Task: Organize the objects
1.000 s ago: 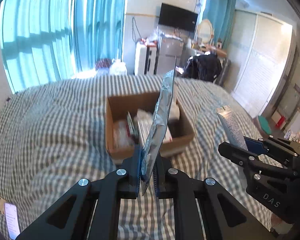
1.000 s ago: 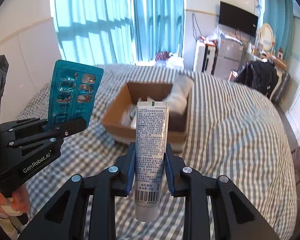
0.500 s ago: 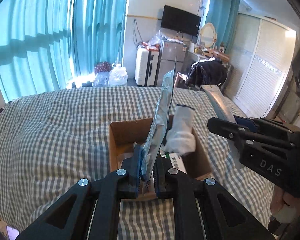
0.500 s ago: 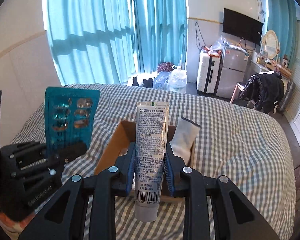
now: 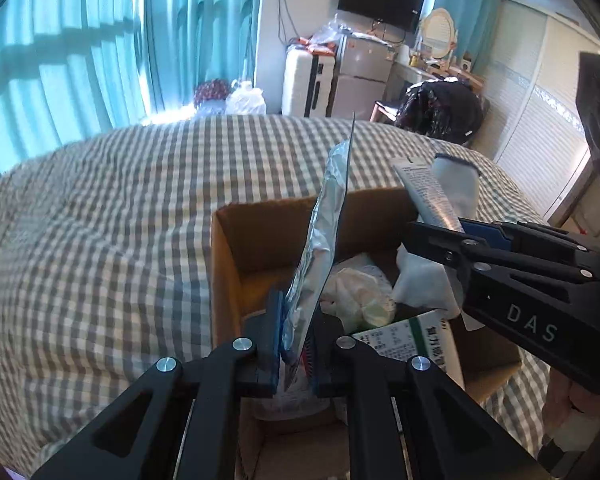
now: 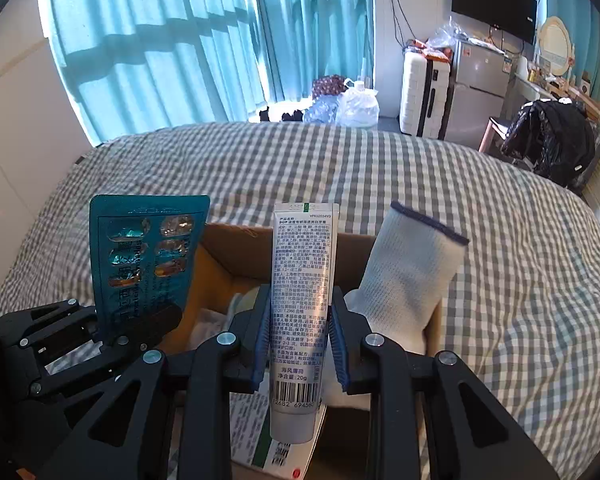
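Left gripper (image 5: pixel 296 356): jaws clamped on 1 teal blister pack (image 6: pixel 148 260), foil back toward its own camera, held upright over the open cardboard box (image 5: pixel 236 256); right gripper (image 6: pixel 300 344): jaws clamped on 1 white toothpaste tube (image 6: pixel 302 280), upright, barcode end down, above the same box. Grey-and-white checked bedspread (image 5: pixel 100 240) carries the box at its middle. Box contents: 1 white knit glove (image 6: pixel 412 272) with dark blue cuff standing against the far right wall, 1 green-and-white medicine carton (image 5: pixel 412 340), crumpled white packets (image 5: pixel 356 292).
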